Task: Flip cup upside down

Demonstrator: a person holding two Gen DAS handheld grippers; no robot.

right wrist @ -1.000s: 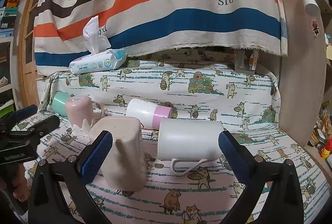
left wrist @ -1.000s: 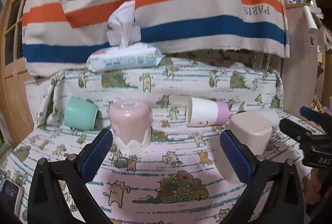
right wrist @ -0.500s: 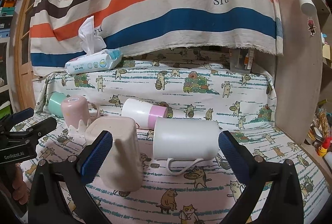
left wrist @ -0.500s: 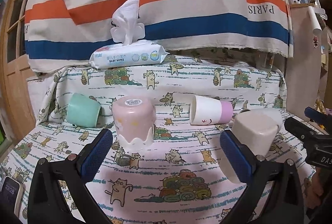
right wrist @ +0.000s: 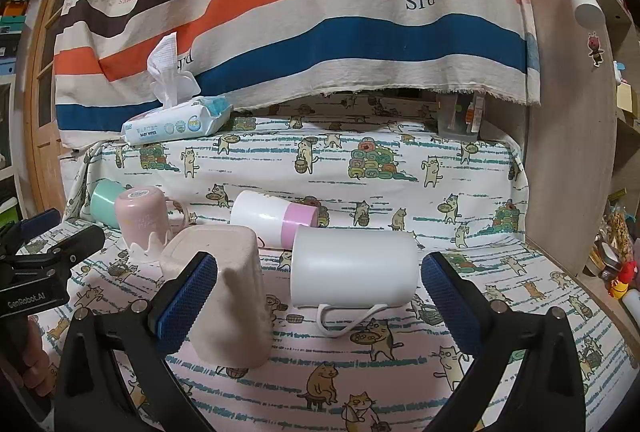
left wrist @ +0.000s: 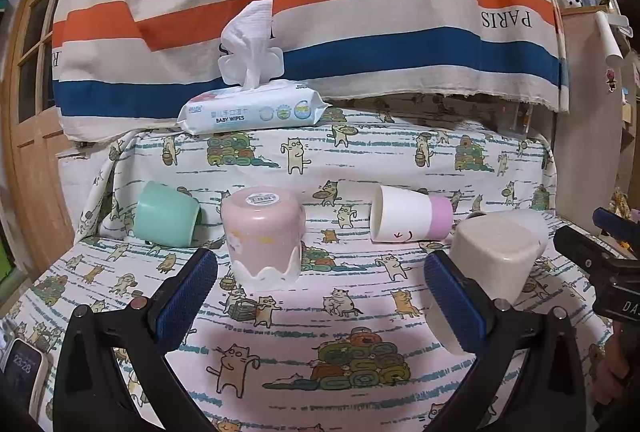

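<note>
Several cups sit on the cat-print cloth (left wrist: 304, 328). A pink cup (left wrist: 262, 236) stands upside down; it also shows in the right wrist view (right wrist: 141, 218). A beige cup (right wrist: 224, 292) stands upside down; it also shows in the left wrist view (left wrist: 492, 264). A white mug (right wrist: 352, 268) lies on its side, handle toward me. A white-and-pink cup (left wrist: 408, 220) and a mint cup (left wrist: 166, 214) also lie on their sides. My left gripper (left wrist: 320, 296) is open and empty, just before the pink cup. My right gripper (right wrist: 320, 296) is open and empty, near the white mug.
A pack of baby wipes (left wrist: 252, 112) lies on the raised ledge behind the cups, under a striped cloth (left wrist: 320, 12). A wooden panel (right wrist: 568, 152) stands at the right. A phone (left wrist: 20, 372) lies at the near left.
Both grippers have drawn back and risen a little, so the cups sit lower and slightly smaller in view. No cup has moved. Both grippers stay open.
</note>
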